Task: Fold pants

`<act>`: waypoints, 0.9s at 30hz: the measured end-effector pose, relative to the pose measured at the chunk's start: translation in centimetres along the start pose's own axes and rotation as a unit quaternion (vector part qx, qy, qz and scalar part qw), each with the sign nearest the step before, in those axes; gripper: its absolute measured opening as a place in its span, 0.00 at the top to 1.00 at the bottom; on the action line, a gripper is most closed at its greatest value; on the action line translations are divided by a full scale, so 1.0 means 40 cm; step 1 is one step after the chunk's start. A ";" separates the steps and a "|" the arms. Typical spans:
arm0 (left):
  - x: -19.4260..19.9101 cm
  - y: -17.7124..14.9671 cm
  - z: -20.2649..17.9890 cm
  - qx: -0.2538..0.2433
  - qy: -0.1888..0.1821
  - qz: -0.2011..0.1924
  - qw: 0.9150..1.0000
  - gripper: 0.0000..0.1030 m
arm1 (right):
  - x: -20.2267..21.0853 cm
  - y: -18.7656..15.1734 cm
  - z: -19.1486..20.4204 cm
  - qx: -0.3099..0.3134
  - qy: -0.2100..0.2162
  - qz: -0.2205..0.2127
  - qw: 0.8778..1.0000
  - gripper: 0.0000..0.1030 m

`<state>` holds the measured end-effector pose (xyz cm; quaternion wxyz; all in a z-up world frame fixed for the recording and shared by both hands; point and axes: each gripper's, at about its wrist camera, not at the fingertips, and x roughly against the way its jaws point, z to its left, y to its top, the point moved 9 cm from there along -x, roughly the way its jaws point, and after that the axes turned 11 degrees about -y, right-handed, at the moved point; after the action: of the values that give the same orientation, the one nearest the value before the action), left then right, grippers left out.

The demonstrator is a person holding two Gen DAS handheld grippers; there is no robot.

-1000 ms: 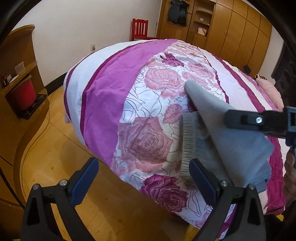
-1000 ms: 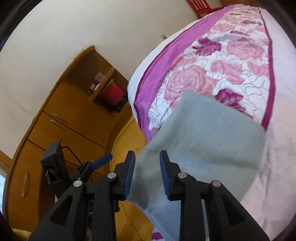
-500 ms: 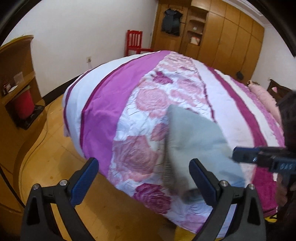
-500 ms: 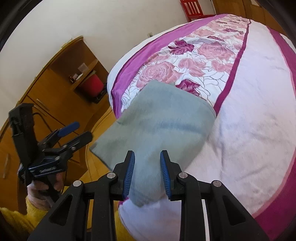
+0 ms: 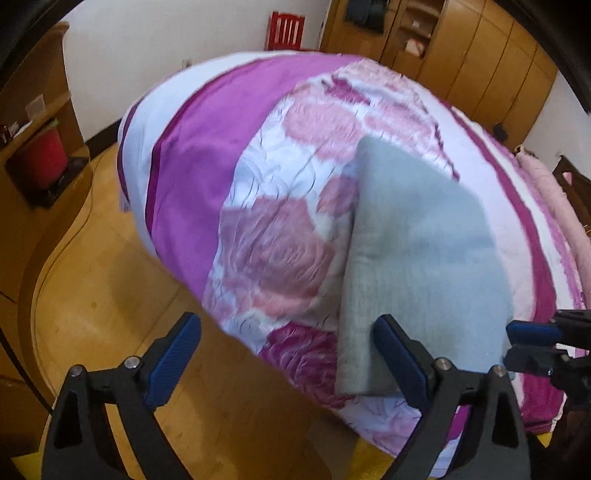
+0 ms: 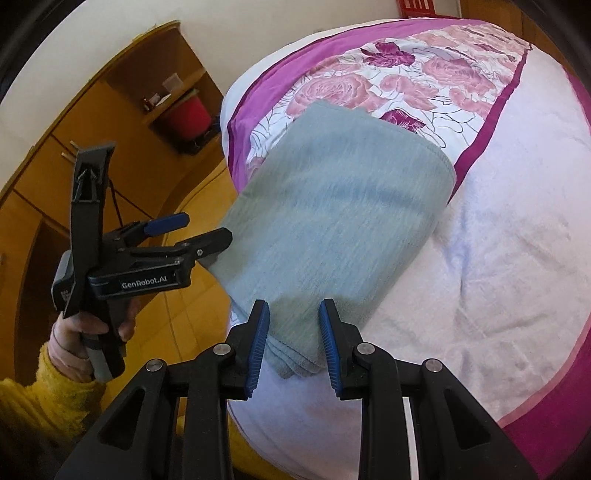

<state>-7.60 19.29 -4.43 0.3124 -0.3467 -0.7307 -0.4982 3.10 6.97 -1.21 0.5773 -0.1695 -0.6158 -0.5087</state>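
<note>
The grey-blue pants [image 5: 424,254] lie folded into a thick rectangle on the bed's near corner; they also show in the right wrist view [image 6: 332,221]. My left gripper [image 5: 288,362] is open and empty, its right finger beside the pants' near left edge. My right gripper [image 6: 293,347] has its jaws apart around the folded stack's near corner, with a gap on each side of the cloth. The left gripper also shows in the right wrist view [image 6: 192,236], the right gripper at the right edge of the left wrist view [image 5: 532,343].
The bed has a pink, purple and white rose-patterned cover [image 5: 280,229]. A wooden floor [image 5: 96,295] lies left of the bed. A wooden shelf unit with a red bucket [image 5: 42,158] stands at left. Wardrobes [image 5: 480,62] and a red chair [image 5: 286,31] are at the back.
The right gripper brought the raised pants down onto the bed and its jaws opened wider. The pants now lie flat as a folded stack. The left gripper moved closer to the pants' edge.
</note>
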 end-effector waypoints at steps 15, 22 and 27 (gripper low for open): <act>0.031 0.067 -0.088 0.003 -0.119 -0.020 0.993 0.07 | 0.028 0.049 -0.117 -0.115 0.000 -0.055 0.992 0.48; -0.050 0.080 -0.106 0.017 -0.163 0.008 0.986 0.08 | -0.042 0.073 -0.162 -0.167 0.028 -0.040 0.985 0.48; -0.091 0.077 -0.104 0.052 -0.210 0.022 0.976 0.08 | -0.074 0.082 -0.160 -0.172 0.050 -0.045 0.983 0.46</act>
<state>-2.55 15.46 -4.50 0.1802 -0.4426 -0.7972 -0.3688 9.99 4.21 -3.58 0.5461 -0.2122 -0.4964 -0.6406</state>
